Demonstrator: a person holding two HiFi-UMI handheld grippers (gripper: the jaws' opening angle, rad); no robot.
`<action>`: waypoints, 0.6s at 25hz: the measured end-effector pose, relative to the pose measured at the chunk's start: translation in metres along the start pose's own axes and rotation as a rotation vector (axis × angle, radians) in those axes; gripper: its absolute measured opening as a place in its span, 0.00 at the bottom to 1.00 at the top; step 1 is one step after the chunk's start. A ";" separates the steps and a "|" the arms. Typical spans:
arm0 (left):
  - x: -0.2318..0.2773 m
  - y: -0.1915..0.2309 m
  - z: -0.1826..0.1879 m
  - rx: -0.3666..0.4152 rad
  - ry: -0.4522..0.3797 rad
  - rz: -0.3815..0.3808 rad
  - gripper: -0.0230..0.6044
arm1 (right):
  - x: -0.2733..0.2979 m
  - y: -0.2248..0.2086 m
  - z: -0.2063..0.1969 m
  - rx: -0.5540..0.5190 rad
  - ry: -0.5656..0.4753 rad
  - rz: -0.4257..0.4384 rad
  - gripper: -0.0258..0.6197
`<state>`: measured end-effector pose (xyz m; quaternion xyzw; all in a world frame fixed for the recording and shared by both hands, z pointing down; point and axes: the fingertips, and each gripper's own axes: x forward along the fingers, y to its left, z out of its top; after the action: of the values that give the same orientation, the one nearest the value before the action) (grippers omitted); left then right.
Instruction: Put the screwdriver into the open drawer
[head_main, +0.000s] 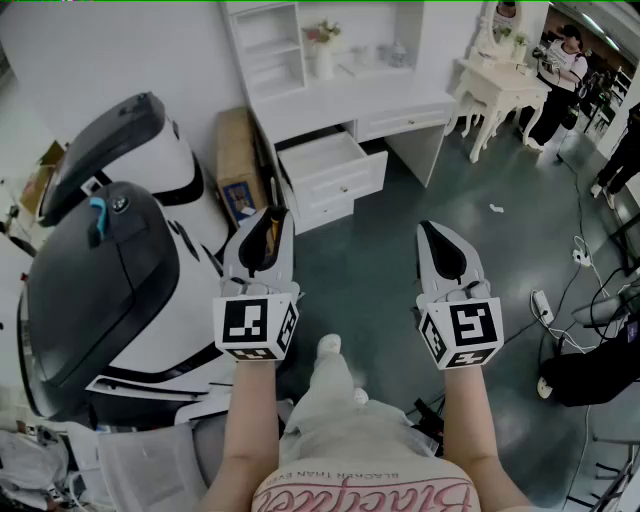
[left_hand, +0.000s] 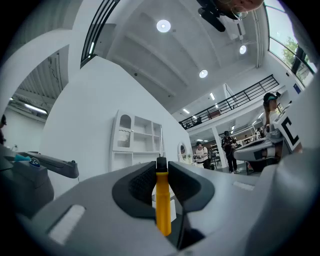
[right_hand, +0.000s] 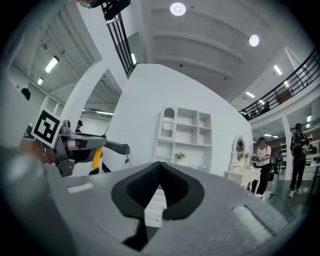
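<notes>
The screwdriver (left_hand: 162, 200) has a yellow handle and a dark tip and stands upright between the jaws of my left gripper (left_hand: 161, 164), which is shut on it. In the head view my left gripper (head_main: 268, 218) hovers above the floor, just short of the white desk's open drawer (head_main: 325, 160). Level with it to the right, my right gripper (head_main: 432, 232) points at the desk too. Its jaws meet at the tip with nothing between them (right_hand: 160, 165). From the right gripper view, the yellow handle (right_hand: 97, 156) shows in the left gripper at the far left.
A large white and black machine (head_main: 100, 270) fills the left side. A cardboard box (head_main: 238, 160) leans beside the desk. A white dressing table (head_main: 495, 90) and people (head_main: 560, 70) are at the back right. Cables and a power strip (head_main: 541, 305) lie on the floor.
</notes>
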<state>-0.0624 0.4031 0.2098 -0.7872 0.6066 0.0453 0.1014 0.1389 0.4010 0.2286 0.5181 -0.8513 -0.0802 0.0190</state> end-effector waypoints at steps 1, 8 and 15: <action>0.001 0.002 -0.001 0.004 0.001 0.001 0.18 | 0.002 0.001 -0.001 0.002 0.000 -0.001 0.04; 0.018 0.018 -0.008 0.016 0.011 0.021 0.18 | 0.028 0.000 -0.007 0.021 0.015 0.017 0.04; 0.055 0.039 -0.026 0.010 0.027 0.023 0.18 | 0.067 -0.003 -0.018 0.044 0.026 0.033 0.04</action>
<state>-0.0873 0.3362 0.2206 -0.7802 0.6171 0.0330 0.0967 0.1128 0.3379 0.2427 0.5054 -0.8610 -0.0544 0.0199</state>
